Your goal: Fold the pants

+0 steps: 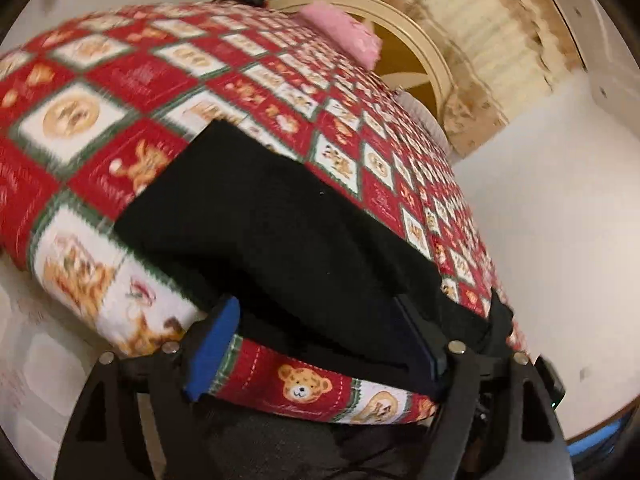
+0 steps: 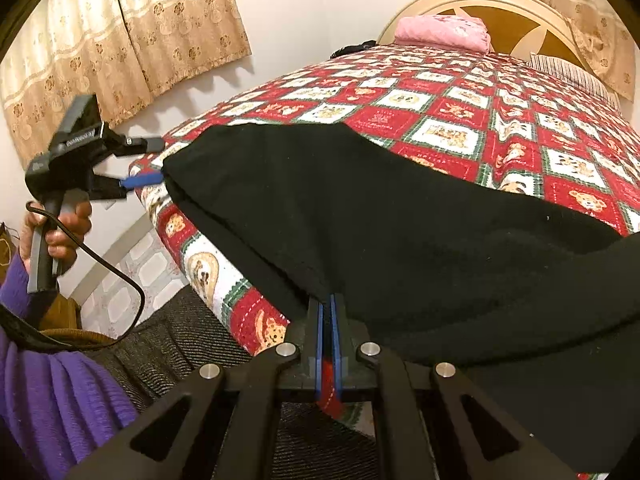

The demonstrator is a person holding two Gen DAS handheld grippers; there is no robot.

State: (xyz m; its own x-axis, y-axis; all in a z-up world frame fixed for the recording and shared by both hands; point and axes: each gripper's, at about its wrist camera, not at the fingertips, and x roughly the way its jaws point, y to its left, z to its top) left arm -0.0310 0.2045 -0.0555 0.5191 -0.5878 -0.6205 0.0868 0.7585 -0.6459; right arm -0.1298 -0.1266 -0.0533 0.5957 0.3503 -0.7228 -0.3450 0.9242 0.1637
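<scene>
From the left wrist camera, the left gripper (image 1: 316,340) has its blue-padded fingers (image 1: 214,354) spread wide, one either side of the near end of the black pants (image 1: 280,232). The cloth runs between the fingers without either pad pressing on it, as far as the blur lets me tell. The pants lie on the bed's red teddy-bear quilt (image 1: 160,80), stretched from its near edge inward. At the far end of the bed sits a folded pink cloth (image 1: 344,32) in front of a round cream headboard (image 1: 408,36), with a patterned curtain (image 1: 480,40) beyond.

From the right wrist camera, the right gripper (image 2: 328,320) has its fingers pressed nearly together, pinching the edge of the pants (image 2: 360,220) where they hang over the edge of the quilt (image 2: 440,112). This view shows what the other does not: the left gripper (image 2: 150,162) seen from outside, held in the person's left hand (image 2: 60,232) with a purple sleeve (image 2: 60,392) below it. Its jaws stand apart at the far corner of the pants, the lower blue finger right beside the cloth; I cannot tell whether it touches. A black cable (image 2: 120,280) trails from the handle. The pink cloth (image 2: 444,32) and headboard (image 2: 480,4) show clearly here.
</scene>
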